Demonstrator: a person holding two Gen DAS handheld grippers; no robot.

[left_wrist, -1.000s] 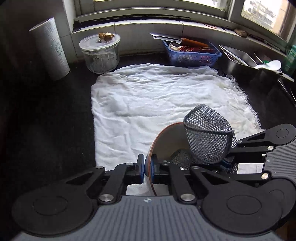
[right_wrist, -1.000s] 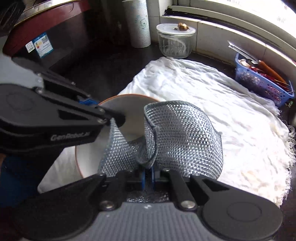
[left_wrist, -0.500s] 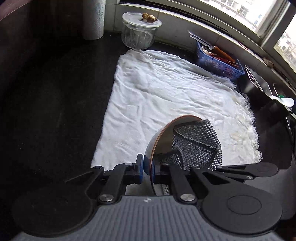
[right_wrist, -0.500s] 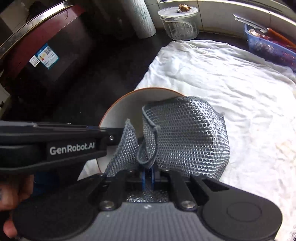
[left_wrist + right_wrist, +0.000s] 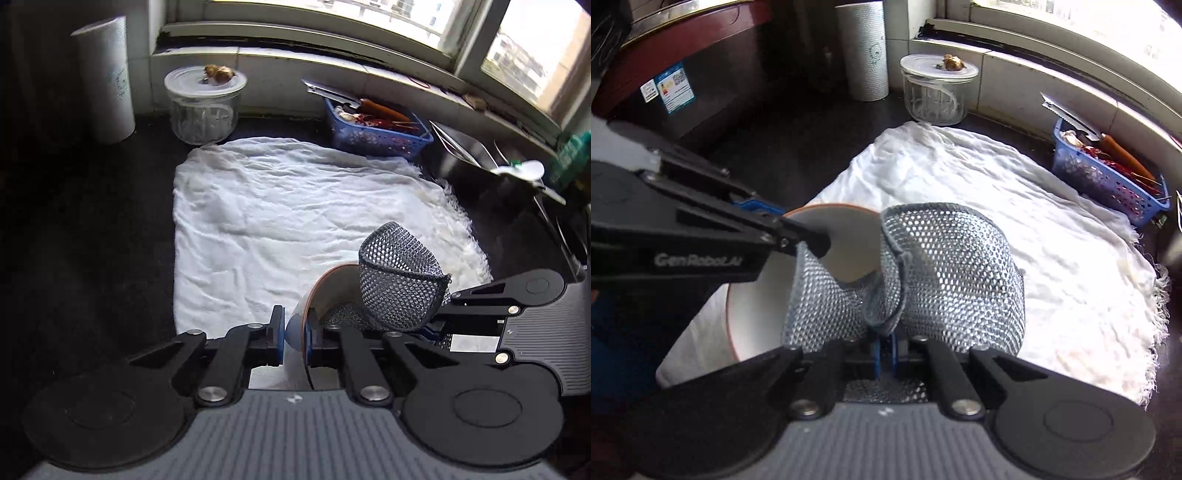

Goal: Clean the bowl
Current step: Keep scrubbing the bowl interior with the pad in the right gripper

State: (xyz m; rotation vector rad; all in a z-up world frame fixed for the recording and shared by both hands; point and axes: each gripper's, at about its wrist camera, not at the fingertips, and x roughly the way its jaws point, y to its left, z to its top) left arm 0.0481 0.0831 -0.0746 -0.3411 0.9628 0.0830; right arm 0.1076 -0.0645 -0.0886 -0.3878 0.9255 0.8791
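Right wrist view: the bowl (image 5: 846, 243), white w/ an orange rim, is held tilted on edge above the white cloth (image 5: 979, 206) on the dark desk (image 5: 783, 140). Left gripper (image 5: 812, 236) has its jaws pinching the bowl's rim; right gripper (image 5: 885, 350) has its jaws pressed together on a silver mesh scrubber (image 5: 945, 273), which is folded over & draped into the bowl's mouth. Vs. half a sec ago the left-wrist view has swung back toward the window, and the scrubber stands higher over the rim, so the bowl was prob. turned in the grip & the scrub stroke shifted to a fresh patch. Cleaning looks mid-way, not done. Further out: a lidded glass jar (image 5: 201, 107), paper roll (image 5: 105, 79), blue basket (image 5: 376, 129) along the sill.
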